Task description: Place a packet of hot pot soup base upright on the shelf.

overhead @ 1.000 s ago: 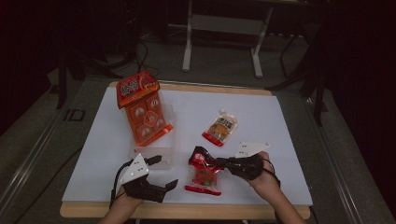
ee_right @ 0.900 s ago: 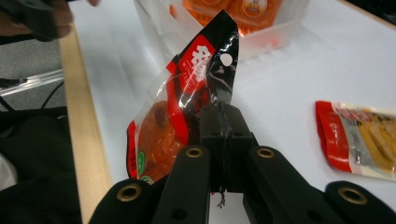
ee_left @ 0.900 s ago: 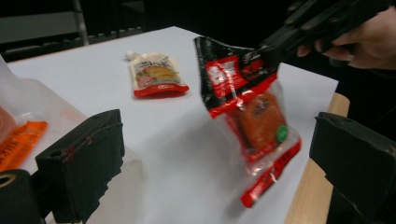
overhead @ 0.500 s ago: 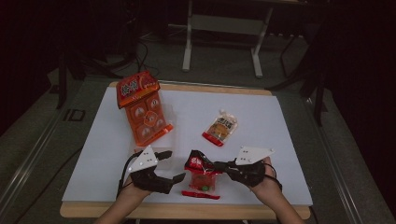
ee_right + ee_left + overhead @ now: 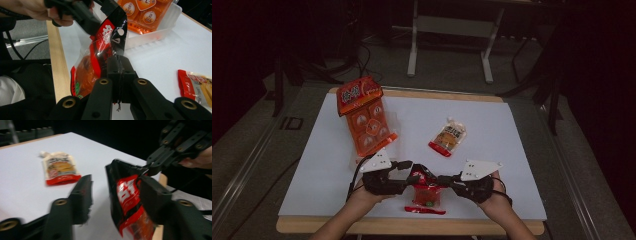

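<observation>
The red snack packet (image 5: 426, 190) now hangs clear of the white surface (image 5: 512, 150) near its front edge, held up between the two hands. A second ago it lay lower, with only the right gripper (image 5: 447, 179) on it and the left gripper (image 5: 414, 176) off to its side with jaws wide. Since then the left gripper has come in to the packet's top edge, and its jaws have just been closing. In the left gripper view the packet (image 5: 127, 202) sits between those jaws, one jaw against its far face and the other still apart from it, so they have not yet clamped. The right gripper's jaws are pressed shut on the packet's top corner (image 5: 113, 35), as its own view shows.

This looks like the setup for a two-handed pull to tear the packet open; the left side needs a firm pinch first. The small pale pouch (image 5: 449, 137) and the orange pack (image 5: 364, 117) in its clear tray (image 5: 160, 27) lie untouched farther back.
</observation>
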